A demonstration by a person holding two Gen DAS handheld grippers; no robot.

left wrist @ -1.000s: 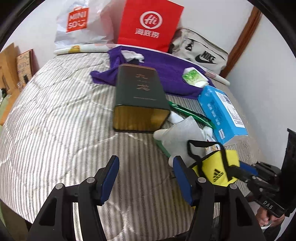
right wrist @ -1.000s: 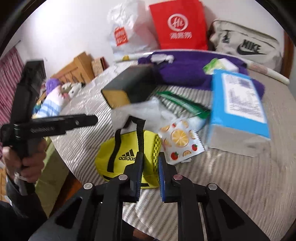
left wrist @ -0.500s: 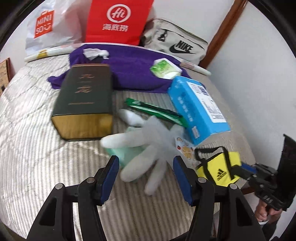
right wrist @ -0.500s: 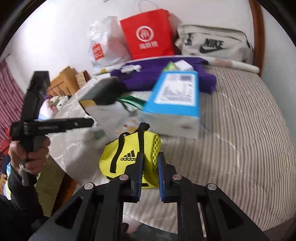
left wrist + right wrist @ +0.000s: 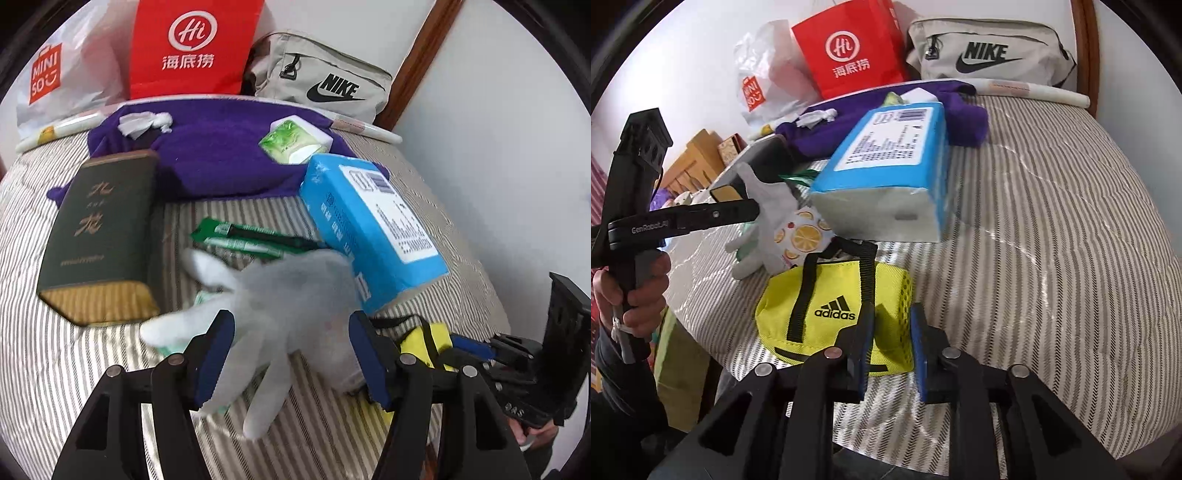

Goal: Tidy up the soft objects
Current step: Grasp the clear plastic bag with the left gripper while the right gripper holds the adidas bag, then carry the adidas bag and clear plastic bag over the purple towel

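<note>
- Left tongs (image 5: pixel 291 354): spread wide, nothing pinched. The white glove (image 5: pixel 280 317) lies between and just ahead of the pads, palm up, fingers splayed toward the camera.
- Right tongs (image 5: pixel 892 349): a clear gap is seen between the pads; whether the edge of the yellow bag (image 5: pixel 834 314) is pinched cannot be told. The bag sits at the near edge of the bed (image 5: pixel 1052 221).
- Handling, glove: judged light, limp and thin. A pinch across the palm or cuff is thought surer than one on a single finger, which would likely slip or dangle.
- Handling, bag: judged soft fabric with mesh sides, collapsible. The black straps or the top seam look like the best hold.
- A fruit-print packet (image 5: pixel 803 236) is touching the glove and could be dragged with it.
- Close by: blue tissue pack (image 5: pixel 373 229) just right of the glove, dark box (image 5: pixel 103 232) to the left, green sachets (image 5: pixel 251 240) behind.
- Room: open striped bedding is seen to the right in the right wrist view. The bed drops off just beside the bag, so a fall there is a risk.
</note>
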